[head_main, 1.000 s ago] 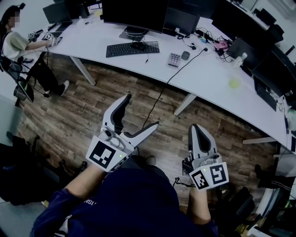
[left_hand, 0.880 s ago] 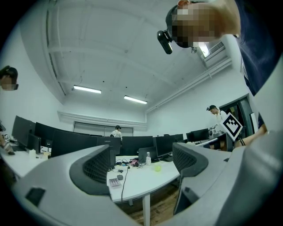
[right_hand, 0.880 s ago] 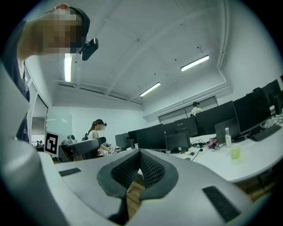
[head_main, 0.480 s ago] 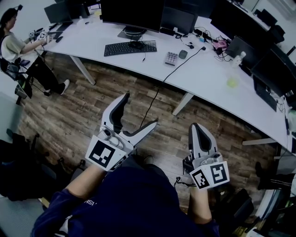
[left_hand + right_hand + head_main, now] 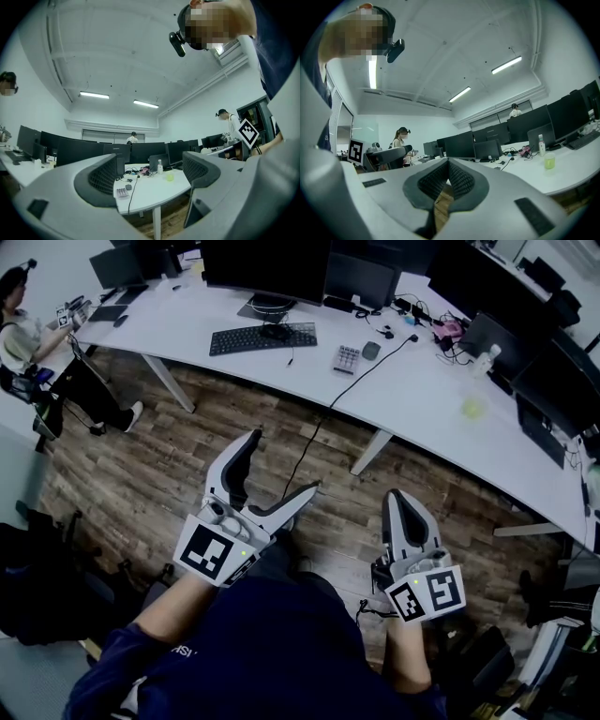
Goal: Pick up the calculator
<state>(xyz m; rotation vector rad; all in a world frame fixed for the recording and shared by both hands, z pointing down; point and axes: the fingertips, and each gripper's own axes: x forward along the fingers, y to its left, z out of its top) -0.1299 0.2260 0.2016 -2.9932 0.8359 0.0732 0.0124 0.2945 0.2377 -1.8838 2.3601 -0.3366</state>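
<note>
Barely any change vs a sec ago: both grippers stay low by the lap, so no approach yet. Left gripper (image 5: 286, 462) is spread wide & empty; right gripper (image 5: 401, 507) is pinched closed on nothing. Calculator (image 5: 348, 358) lies on the desk (image 5: 422, 381) beside the mouse (image 5: 373, 351), well apart from both.

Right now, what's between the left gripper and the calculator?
Head view: bare wood floor, the edge of the white desk and a black cable hanging off it lie between the left gripper and the calculator.
</note>
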